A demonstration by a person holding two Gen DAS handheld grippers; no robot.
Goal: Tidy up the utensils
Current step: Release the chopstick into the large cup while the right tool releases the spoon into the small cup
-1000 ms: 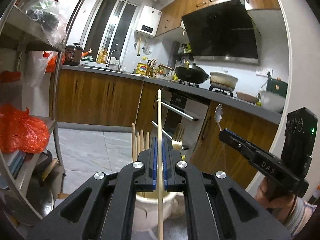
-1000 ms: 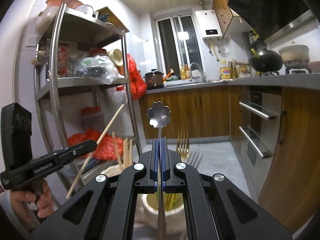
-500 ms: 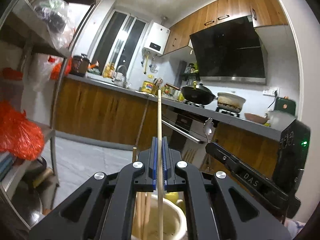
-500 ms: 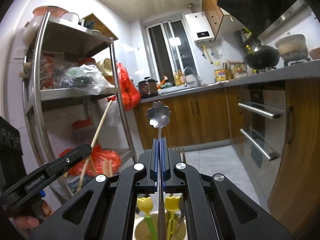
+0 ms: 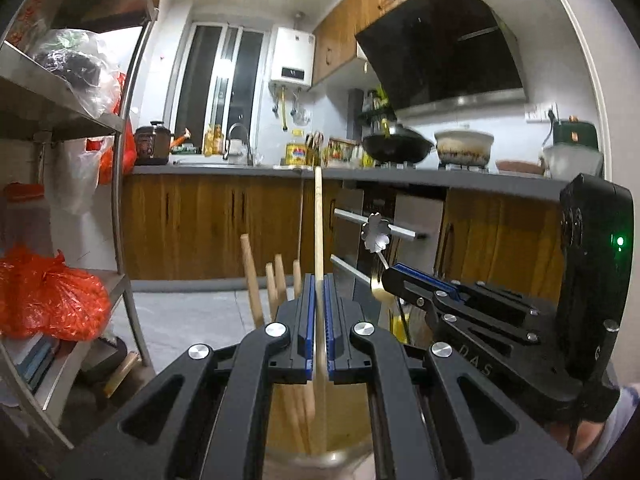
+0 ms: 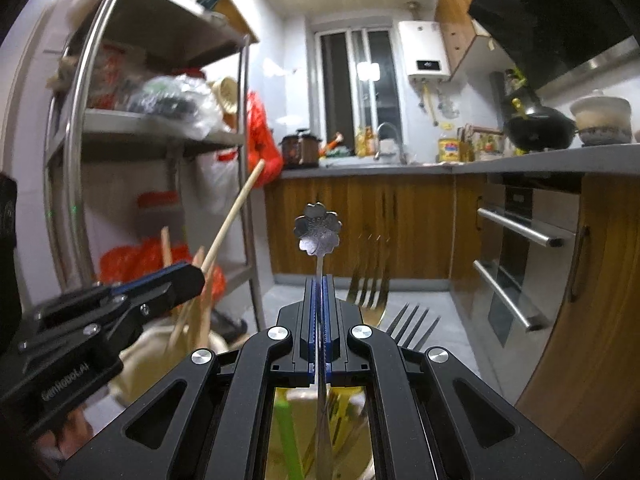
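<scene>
Left claw [image 5: 319, 320] of mine clenches one chopstick [image 5: 318, 220] above the holder [image 5: 320, 450]; right claw [image 6: 319, 320] clamps one flower-ended spoon [image 6: 318, 230]. Only my right view shows two forks [image 6: 370, 284]; left shows four wooden sticks [image 5: 251, 276].

"DAS" read in grey letters on right gripper [image 5: 390, 276] body, at 4 o'clock in left wrist view. "GenRobot.AI" read, blurred, on left gripper [image 6: 200, 276] body, at 8 o'clock in right wrist view. Water heater [image 6: 426, 54] display unreadable.
</scene>
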